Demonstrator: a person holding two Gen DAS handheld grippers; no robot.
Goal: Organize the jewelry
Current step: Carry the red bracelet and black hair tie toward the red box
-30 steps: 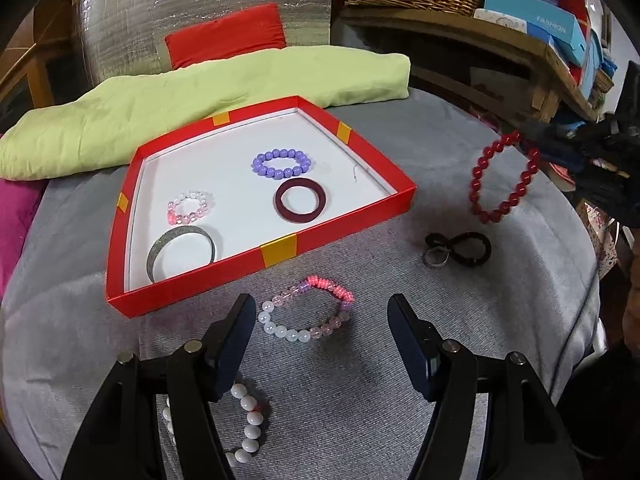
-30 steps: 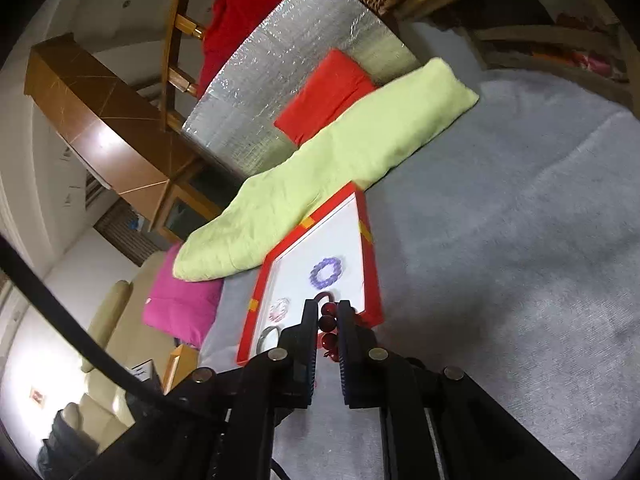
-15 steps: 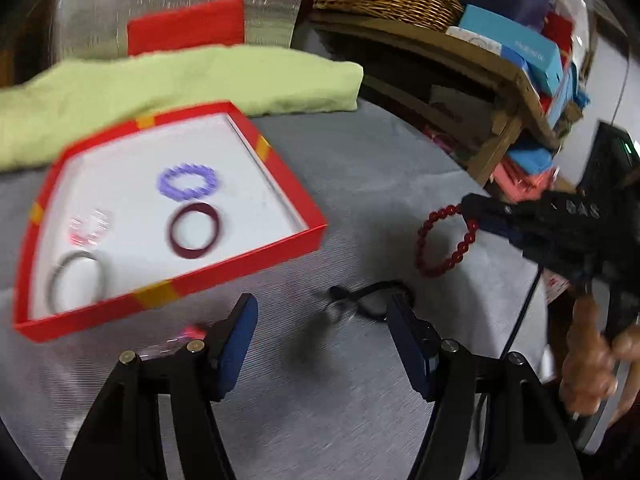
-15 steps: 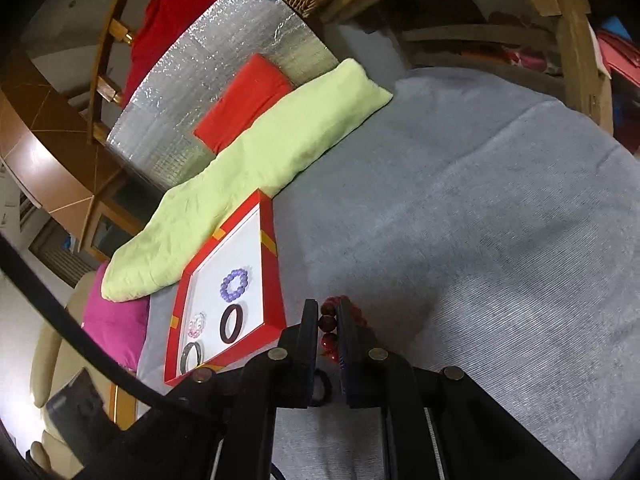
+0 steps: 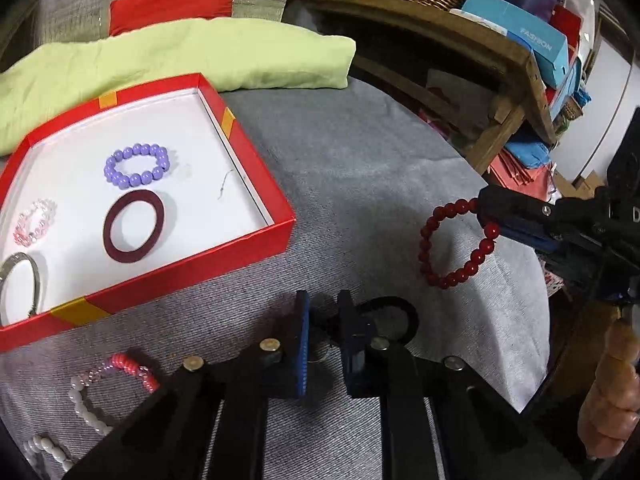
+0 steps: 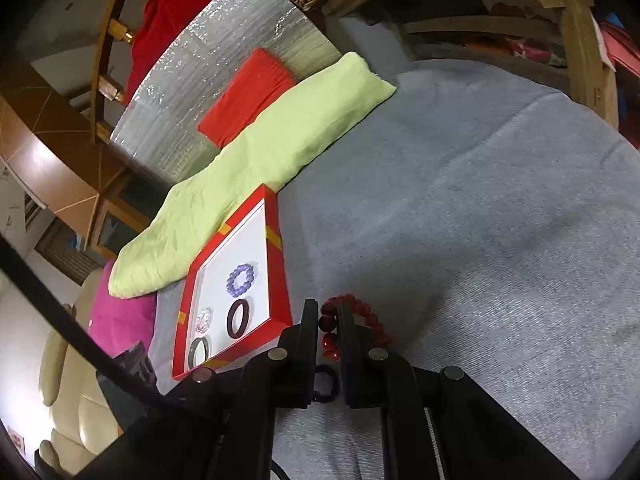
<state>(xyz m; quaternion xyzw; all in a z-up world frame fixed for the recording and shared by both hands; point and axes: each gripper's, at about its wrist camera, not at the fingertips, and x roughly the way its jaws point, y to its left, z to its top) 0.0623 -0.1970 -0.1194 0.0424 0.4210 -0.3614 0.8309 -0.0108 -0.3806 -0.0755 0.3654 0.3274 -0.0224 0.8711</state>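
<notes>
1. Now closing: left gripper [image 5: 322, 312] over the black hair tie [image 5: 394, 318] on the grey cloth [image 5: 360, 184], jaws just drawn in from wide to narrow, with the tie's near loop between them; whether the pads already pinch cannot be told.
2. Lying mostly rightward of those jaws: the tie's far loop, long axis running roughly left to right across the left wrist view, so only one end is caught.
3. Pinched between the right gripper [image 6: 328, 330] jaws, narrow: the red bead bracelet [image 5: 456, 246], hanging clear above the cloth, well right of the red box [image 5: 192, 268].
4. Resting inside the box on its white floor: purple bead bracelet [image 5: 136, 166], dark maroon bangle [image 5: 134, 226], pale pink bead bracelet [image 5: 34, 222], and a metal bangle [image 5: 20, 280] at the left edge.
5. Left outside, on the cloth just short of the box's near wall: pink-and-white bead bracelet [image 5: 112, 384] and a white bead strand [image 5: 44, 450].
6. Judged nearer the box: the left gripper, with the near wall up and to its left; likely needs a lift first, then a carry leftward over that wall, with the right gripper's load coming from farther away.
</notes>
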